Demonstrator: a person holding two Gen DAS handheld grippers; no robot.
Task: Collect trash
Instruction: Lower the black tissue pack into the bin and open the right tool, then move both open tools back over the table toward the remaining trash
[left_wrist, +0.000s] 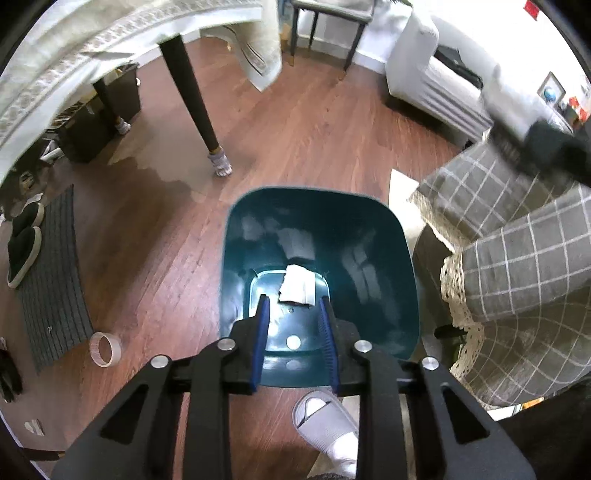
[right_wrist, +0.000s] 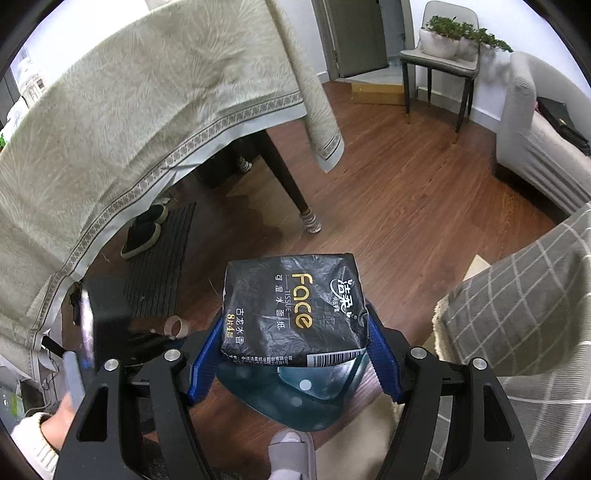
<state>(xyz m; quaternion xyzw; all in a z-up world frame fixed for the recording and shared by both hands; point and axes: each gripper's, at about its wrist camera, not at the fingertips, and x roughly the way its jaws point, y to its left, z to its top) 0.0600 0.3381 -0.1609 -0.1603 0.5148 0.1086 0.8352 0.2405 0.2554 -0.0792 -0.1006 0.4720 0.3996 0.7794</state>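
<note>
Tissue pack (right_wrist: 295, 314), black — clamped in right claw (right_wrist: 295, 354) above teal bin (left_wrist: 317, 273). Left claw (left_wrist: 293, 325) parted, holding nothing; white scrap (left_wrist: 297, 285), probably paper, lies inside bin.

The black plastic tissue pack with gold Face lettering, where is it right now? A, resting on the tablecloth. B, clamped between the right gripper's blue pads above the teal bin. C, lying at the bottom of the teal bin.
B: the black plastic tissue pack sits between the right gripper's blue pads, with the teal plastic bin below it.
</note>
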